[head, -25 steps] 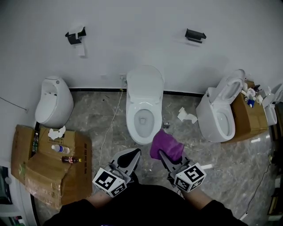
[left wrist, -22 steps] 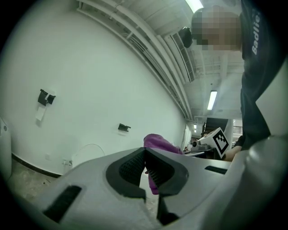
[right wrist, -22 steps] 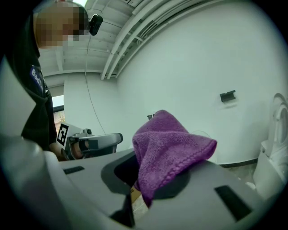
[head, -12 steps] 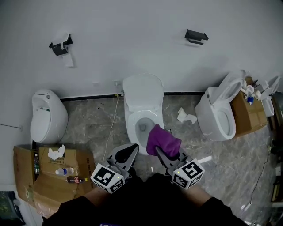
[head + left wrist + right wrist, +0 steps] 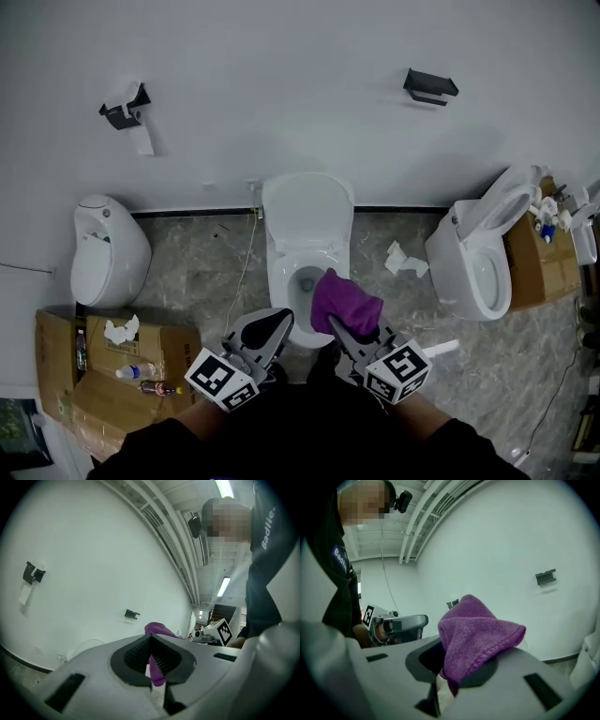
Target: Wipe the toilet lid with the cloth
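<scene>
Three units along far wall, boxes both ends.
Toilet [image 5: 302,272] centre, lid [image 5: 307,211] up against far wall; 2nd toilet [image 5: 478,262] right; third unit [image 5: 110,253] left; cardboard boxes [image 5: 98,342] near left w/ bottles [image 5: 131,372] on top; crumpled paper [image 5: 406,261] on floor btwn toilets; cloth [image 5: 342,302] at centre bowl's near side.
</scene>
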